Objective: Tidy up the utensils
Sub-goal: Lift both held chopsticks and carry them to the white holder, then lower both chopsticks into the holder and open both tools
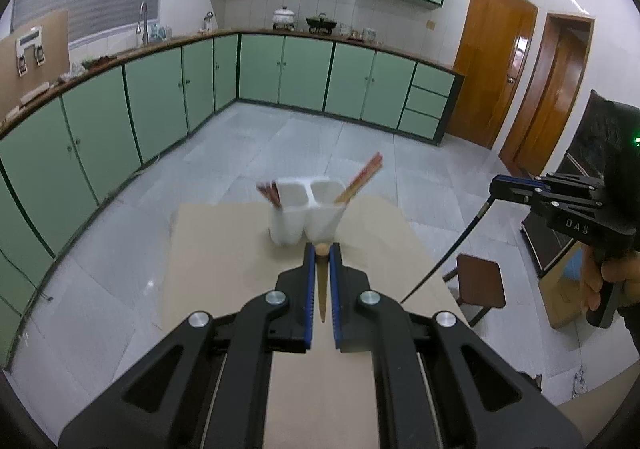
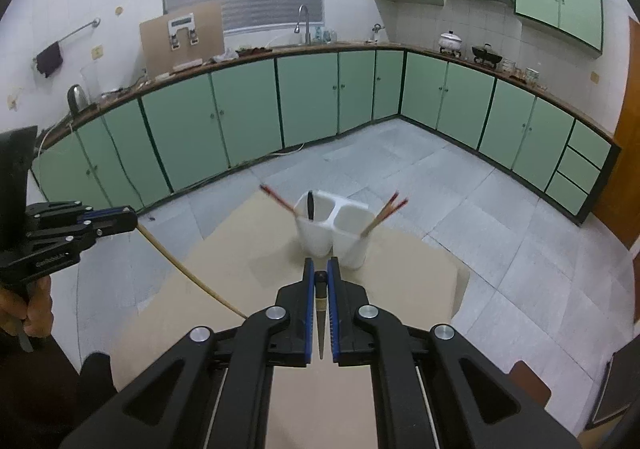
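Green-cabinet kitchen is wrapping around a grey tiled floor, with a tan cardboard-topped table [image 1: 224,249] sitting in the middle. White two-cup utensil holder [image 1: 306,215] is standing upright on the far part of the table, reddish chopsticks [image 1: 362,177] leaning out of its cups on both sides; right wrist view is also showing a dark utensil [image 2: 310,205] standing in the left cup. Left gripper [image 1: 323,249] is hovering above the table just short of the holder, pointing level toward it, jaws nearly closed and pinching a light wooden chopstick [image 1: 321,281] that is running lengthwise between the blue pads, round end forward. Right gripper [image 2: 320,265] is hovering the same way, aimed at the holder from the other side, jaws almost shut and gripping a dark chopstick [image 2: 321,313] along its pads. From the left wrist view the right gripper is showing side-on at the right edge, the dark stick slanting down out of it, the person's hand [image 1: 600,281] wrapping the handle below. Right wrist view is showing the left gripper at the left edge, pale stick drooping down toward the table.
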The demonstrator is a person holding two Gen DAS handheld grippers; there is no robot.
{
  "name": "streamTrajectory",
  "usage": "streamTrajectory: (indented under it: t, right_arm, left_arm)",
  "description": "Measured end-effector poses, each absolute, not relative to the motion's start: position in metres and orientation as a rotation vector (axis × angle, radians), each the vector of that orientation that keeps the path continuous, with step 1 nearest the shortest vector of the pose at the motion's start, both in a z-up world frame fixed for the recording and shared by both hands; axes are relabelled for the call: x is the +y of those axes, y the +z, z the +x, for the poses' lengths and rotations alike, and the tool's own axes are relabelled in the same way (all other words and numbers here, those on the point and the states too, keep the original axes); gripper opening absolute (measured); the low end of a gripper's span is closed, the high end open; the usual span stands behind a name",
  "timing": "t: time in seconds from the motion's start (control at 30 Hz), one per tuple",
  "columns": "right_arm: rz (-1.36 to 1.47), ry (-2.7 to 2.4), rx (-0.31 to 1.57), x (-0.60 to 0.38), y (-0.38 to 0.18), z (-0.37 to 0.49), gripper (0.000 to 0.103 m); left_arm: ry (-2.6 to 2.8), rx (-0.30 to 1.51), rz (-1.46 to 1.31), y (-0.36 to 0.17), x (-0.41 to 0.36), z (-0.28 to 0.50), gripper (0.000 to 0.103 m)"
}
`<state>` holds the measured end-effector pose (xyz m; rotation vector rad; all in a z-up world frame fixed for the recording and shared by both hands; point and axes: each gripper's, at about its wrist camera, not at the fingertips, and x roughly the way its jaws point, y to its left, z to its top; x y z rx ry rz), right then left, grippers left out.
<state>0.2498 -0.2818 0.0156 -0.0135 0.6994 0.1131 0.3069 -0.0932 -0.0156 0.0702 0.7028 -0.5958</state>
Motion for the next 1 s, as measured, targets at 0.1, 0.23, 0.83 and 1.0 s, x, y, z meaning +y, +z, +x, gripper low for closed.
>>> streamTrajectory:
  t: [0.1, 0.23, 0.83, 1.0]
  right_arm:
    - [0.007, 0.103, 0.687, -0.288, 0.032, 0.265, 0.006]
    - [0.033, 0.093, 0.665, -0.296, 0.051, 0.285, 0.006]
    - [0.106, -0.012, 0.545, -0.317, 0.073, 0.408, 0.006]
    - [0.151, -0.035, 0.562, -0.332, 0.04, 0.437, 0.006]
  left_arm:
    - [-0.59, 0.687, 0.062, 0.0, -0.098, 0.324, 0.006]
    - [-0.576, 0.678, 0.054, 0.015, -0.107, 0.35, 0.006]
    - [-0.532, 0.603, 0.023, 0.033, -0.154, 0.46, 0.006]
    - [-0.517, 0.634, -0.006, 0.002, -0.158, 0.493, 0.006]
